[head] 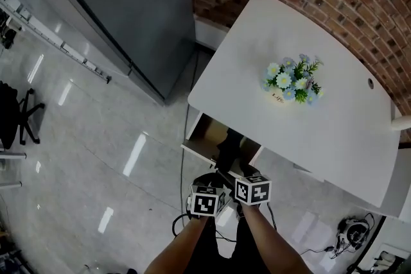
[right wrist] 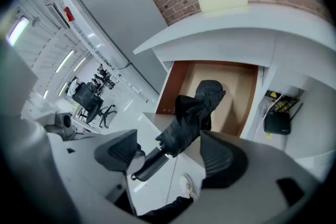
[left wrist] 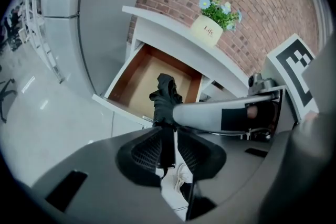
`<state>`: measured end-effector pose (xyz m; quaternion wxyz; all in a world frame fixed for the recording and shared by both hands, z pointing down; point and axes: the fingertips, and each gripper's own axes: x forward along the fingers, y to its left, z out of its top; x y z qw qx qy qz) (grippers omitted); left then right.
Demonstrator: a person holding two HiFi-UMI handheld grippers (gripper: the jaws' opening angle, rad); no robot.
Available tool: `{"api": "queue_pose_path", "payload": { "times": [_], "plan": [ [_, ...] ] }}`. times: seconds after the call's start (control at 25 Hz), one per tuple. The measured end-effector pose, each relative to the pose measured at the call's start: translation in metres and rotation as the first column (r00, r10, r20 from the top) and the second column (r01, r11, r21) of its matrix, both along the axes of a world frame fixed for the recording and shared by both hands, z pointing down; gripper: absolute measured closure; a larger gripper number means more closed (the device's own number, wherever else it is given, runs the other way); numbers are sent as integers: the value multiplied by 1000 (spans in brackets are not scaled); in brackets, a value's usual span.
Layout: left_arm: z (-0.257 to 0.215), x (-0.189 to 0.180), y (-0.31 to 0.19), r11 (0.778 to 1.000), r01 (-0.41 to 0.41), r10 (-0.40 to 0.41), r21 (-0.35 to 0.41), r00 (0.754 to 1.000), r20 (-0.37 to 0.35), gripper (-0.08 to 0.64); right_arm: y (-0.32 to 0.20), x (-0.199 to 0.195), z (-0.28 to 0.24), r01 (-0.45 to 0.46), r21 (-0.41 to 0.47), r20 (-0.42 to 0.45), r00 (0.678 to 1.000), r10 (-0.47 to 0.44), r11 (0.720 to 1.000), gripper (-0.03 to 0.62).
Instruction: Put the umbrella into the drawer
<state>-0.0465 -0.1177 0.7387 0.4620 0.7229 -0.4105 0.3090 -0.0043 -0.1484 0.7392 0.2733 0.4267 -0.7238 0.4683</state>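
Note:
A folded black umbrella point(head: 228, 147) leans over the front of the open wooden drawer point(head: 192, 149) under the white table point(head: 257, 48), its top end inside the drawer. In the left gripper view my left gripper point(left wrist: 168, 152) is shut on the umbrella's thin handle end, and the umbrella point(left wrist: 165, 97) runs up into the drawer point(left wrist: 131, 78). My right gripper point(right wrist: 170, 152) stands open. The umbrella point(right wrist: 197, 113) lies slanted between its wide-apart pads, handle near the left one. Both grippers hang close together in front of the drawer, the left gripper point(head: 215, 181) beside the right gripper point(head: 239, 171).
A pot of blue and white flowers point(head: 292, 81) stands on the table, with a brick wall behind. A grey cabinet point(head: 122, 3) stands to the left. A black box with cables point(right wrist: 276, 122) sits in the compartment right of the drawer point(right wrist: 236, 86). My shoe point(right wrist: 186, 186) is below.

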Motion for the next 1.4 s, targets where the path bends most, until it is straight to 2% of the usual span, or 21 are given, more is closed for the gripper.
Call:
{"api": "queue_pose_path", "payload": {
  "times": [0.16,0.2,0.24,0.28,0.52,0.64,0.76,0.96,1.12,1.28,1.4],
  "plan": [
    [-19,-1,6,998,49,-50,29,999,15,522,6,-3,-27,9,33,8,1000,-9,999,216],
    [-25,0,9,998,54,-55,27,998,13,526,7,-1,-35,13,53,-7,1000,-13,998,287],
    [-30,2,12,998,59,-59,27,998,10,530,8,2,-42,19,76,-29,999,-17,997,457],
    [-36,3,15,997,64,-64,32,998,9,533,9,4,-49,29,96,-46,999,-25,995,547],
    [-74,17,26,994,72,-74,83,997,18,540,30,0,-82,103,117,-9,995,-103,988,577],
    [-87,20,26,986,122,-127,112,991,40,551,41,-2,-95,158,121,23,987,-162,980,577],
    [-107,19,32,971,208,-214,122,976,37,552,55,-1,-107,205,100,76,974,-213,974,577],
    [-136,38,45,950,263,-274,168,961,43,555,67,17,-134,256,201,80,958,-276,946,578],
    [-153,59,45,940,271,-289,209,955,61,555,68,38,-145,236,147,154,954,-258,961,578],
    [-169,77,45,932,277,-297,233,953,55,555,66,55,-152,248,166,95,959,-266,954,578],
    [-169,80,50,928,286,-309,239,949,64,555,68,58,-156,289,196,48,952,-303,937,578]
  ]
}}
